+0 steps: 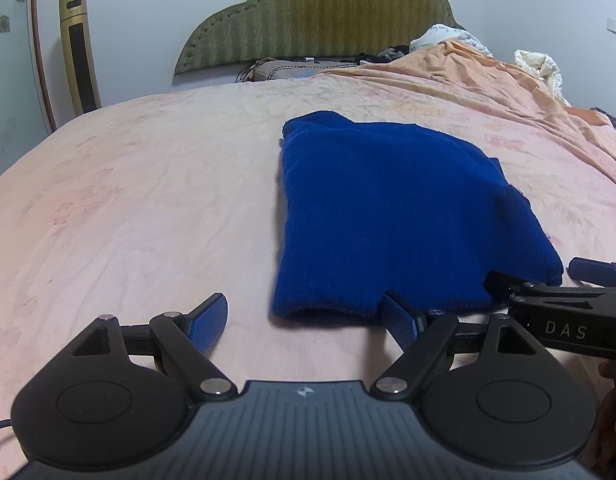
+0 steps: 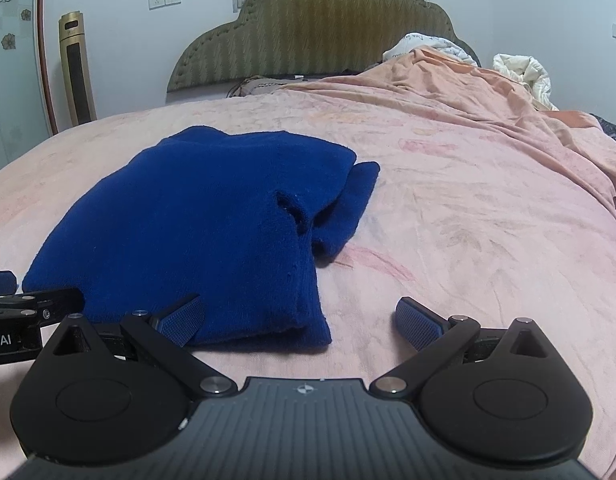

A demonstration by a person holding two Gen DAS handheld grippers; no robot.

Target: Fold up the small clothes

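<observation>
Garment: a blue knit sweater [image 1: 392,216], already folded into a rough rectangle, is lying on the pink bedspread [image 1: 127,200]; it is filling the centre right of the left wrist view and the centre left of the right wrist view.
Long axis: the sweater is running from the near edge of the bed away toward the green headboard [image 1: 320,20], its short near hem facing both tools.
Left tongs [image 1: 303,322]: released, the jaws standing wide apart with nothing between them; the right-hand pad is sitting just beside the sweater's near hem, the left-hand pad over bare bedspread.
Right tongs [image 2: 301,322]: released, the jaws spread wide and holding nothing; the sweater's near right corner is lying between the pads, the left-hand pad touching or just beside the cloth.
Key relation: the near hem is lying directly ahead of both tongs, one at each near corner, neither clearly nearer.
Judgement: the next fold is probably calling for both tongs to be closing on these corners.
</observation>
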